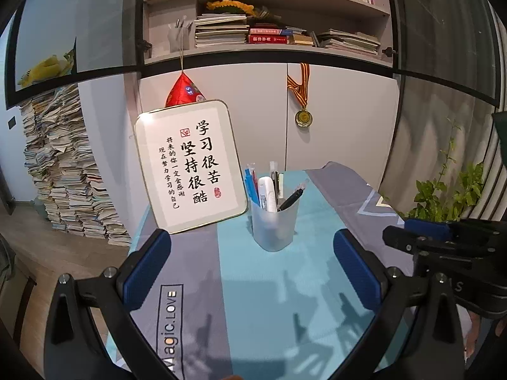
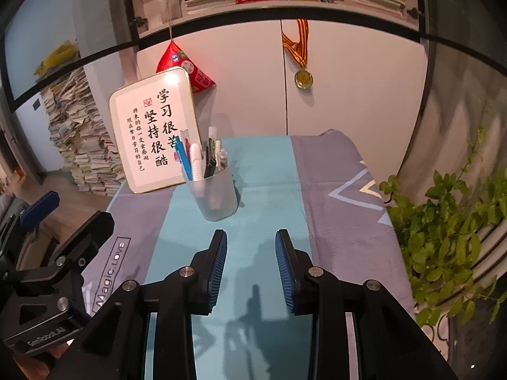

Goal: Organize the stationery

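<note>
A frosted, translucent plastic cup [image 1: 275,224] is seen on matt woven cloth [image 1: 269,285] covering the desk. The tongs' [image 2: 251,267] pads are ribbed blue rubber on matt black plastic with metal bolts.

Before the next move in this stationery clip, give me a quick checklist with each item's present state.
1. Left gripper open and empty: ok.
2. Right gripper empty, jaws apart: ok.
3. Pen cup upright on the tablecloth: ok.
4. Pens standing inside the cup: ok.
5. Framed sign propped up left of the cup, apart from it: ok.
6. No loose stationery left on the cloth: ok in view; nearest edge cannot tell.
</note>
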Action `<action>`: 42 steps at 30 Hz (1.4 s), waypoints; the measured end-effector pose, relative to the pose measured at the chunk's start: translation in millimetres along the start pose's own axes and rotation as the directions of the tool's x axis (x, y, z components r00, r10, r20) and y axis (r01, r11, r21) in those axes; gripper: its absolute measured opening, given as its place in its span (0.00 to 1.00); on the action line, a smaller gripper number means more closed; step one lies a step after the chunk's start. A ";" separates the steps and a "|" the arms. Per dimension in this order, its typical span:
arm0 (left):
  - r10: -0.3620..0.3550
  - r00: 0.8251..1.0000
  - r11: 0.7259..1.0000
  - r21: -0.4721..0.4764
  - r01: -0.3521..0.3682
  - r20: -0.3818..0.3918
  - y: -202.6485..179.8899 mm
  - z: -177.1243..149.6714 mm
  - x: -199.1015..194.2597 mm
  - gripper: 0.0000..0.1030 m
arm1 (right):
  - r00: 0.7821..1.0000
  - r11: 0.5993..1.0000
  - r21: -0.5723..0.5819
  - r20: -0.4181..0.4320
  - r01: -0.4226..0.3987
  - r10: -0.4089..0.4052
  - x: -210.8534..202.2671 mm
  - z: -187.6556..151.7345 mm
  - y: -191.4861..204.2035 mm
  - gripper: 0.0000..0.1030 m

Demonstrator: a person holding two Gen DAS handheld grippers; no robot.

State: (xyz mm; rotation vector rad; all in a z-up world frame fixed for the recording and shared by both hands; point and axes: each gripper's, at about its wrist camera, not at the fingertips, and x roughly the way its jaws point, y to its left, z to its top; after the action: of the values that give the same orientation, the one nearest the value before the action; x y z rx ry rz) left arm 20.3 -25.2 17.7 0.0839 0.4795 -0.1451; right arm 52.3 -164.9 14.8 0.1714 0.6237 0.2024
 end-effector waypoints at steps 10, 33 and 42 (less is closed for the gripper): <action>0.008 1.000 1.000 -0.017 -0.009 -0.010 1.3 -11.4 -23.4 0.99 | 0.998 0.999 -0.007 0.053 0.032 -0.031 -38.4 -14.0 6.0 0.51; 0.047 0.998 0.998 -0.033 -0.045 0.046 0.6 -2.9 -57.2 0.99 | 0.974 0.997 0.004 0.213 0.071 -0.070 -97.2 -18.7 11.4 0.66; 0.065 0.996 0.998 -0.019 -0.064 0.056 -0.8 -4.4 -55.8 0.99 | 0.973 0.996 -0.003 0.210 0.093 -0.091 -93.7 -19.3 12.5 0.66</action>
State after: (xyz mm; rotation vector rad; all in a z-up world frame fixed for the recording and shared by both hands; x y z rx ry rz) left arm -30.8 -18.9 39.8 0.0781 0.4213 -0.0798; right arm -35.2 -173.3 54.7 0.1490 0.4189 0.0967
